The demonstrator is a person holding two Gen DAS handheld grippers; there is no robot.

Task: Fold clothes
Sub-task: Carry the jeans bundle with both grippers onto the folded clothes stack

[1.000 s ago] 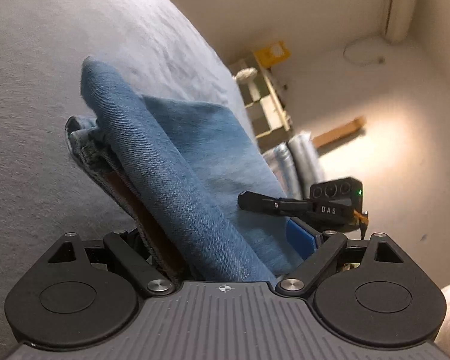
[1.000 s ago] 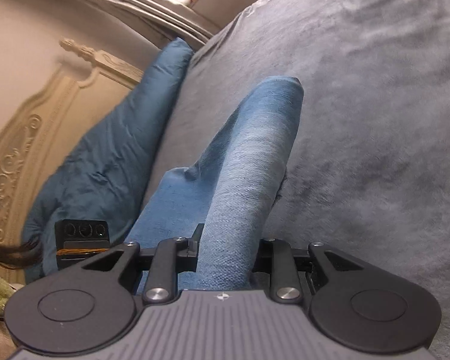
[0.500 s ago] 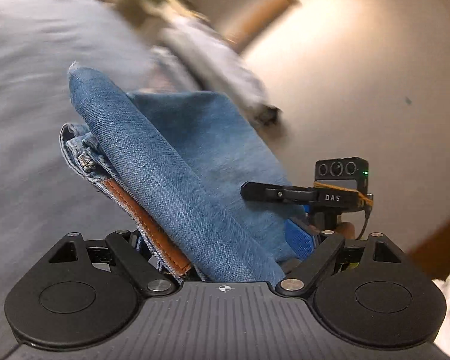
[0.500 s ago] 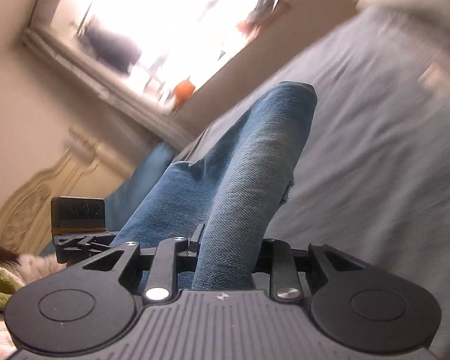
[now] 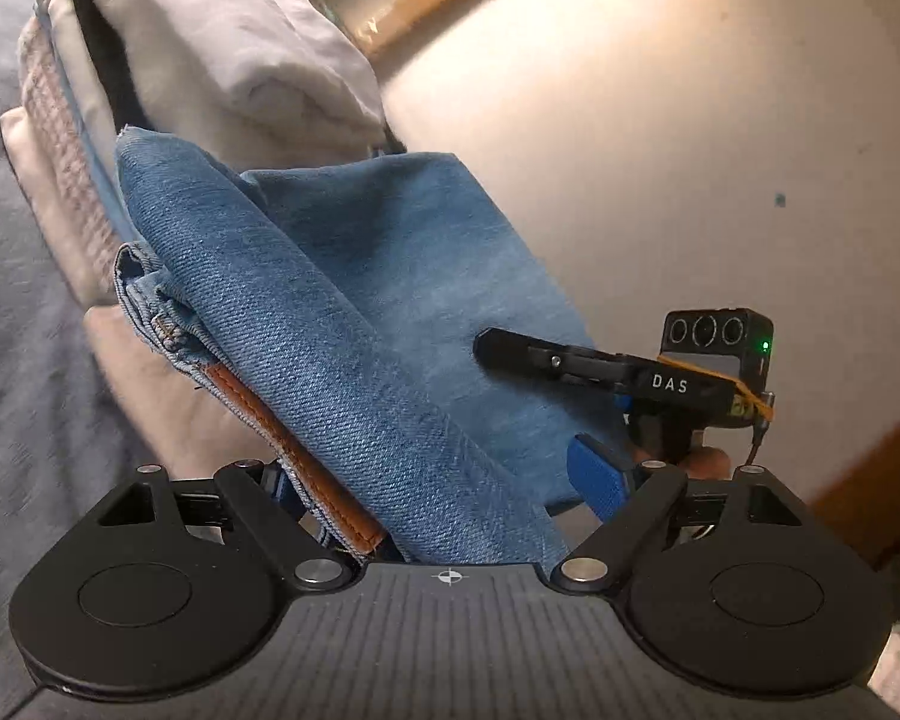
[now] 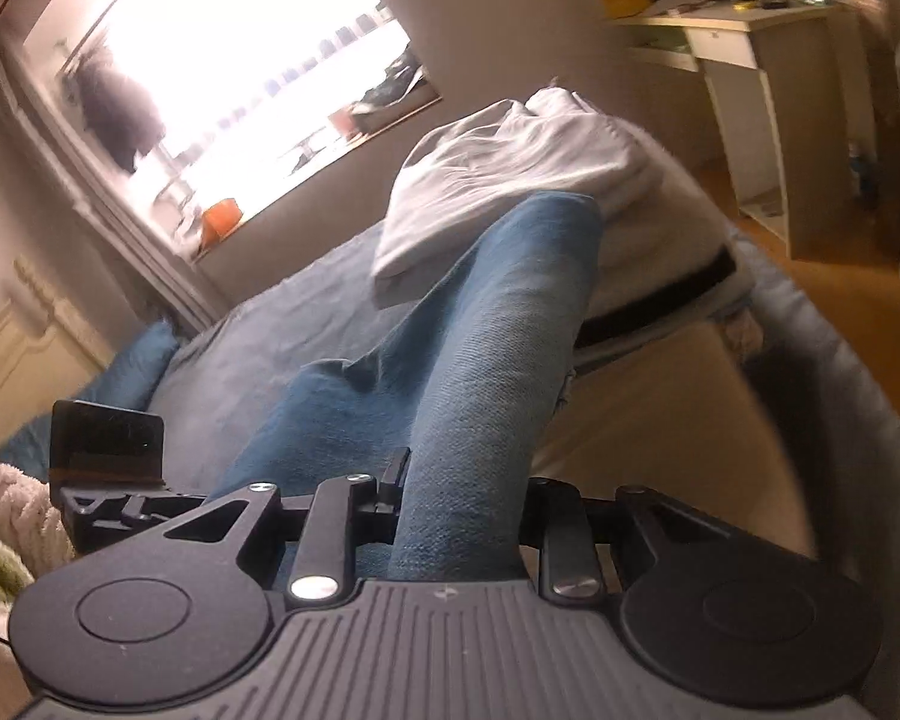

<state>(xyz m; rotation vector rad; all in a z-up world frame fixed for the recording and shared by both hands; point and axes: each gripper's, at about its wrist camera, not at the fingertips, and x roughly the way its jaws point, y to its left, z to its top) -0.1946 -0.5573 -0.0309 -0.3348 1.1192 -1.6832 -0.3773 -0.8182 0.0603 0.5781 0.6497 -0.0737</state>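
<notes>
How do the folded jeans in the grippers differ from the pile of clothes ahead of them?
The folded jeans are blue denim; the pile of clothes is mostly white and beige. The jeans are held up, clamped by the left gripper and right gripper; the pile rests on the bed. Both are folded.

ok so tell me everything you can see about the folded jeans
The jeans are mid-blue denim, folded into a thick bundle of several layers. A frayed hem edge and a brown leather waistband patch show on the left side. Both grippers clamp the bundle: the left hand-held gripper and the right hand-held gripper. The bundle sticks out forward toward a stack of pale folded clothes on the grey-blue bed.
</notes>
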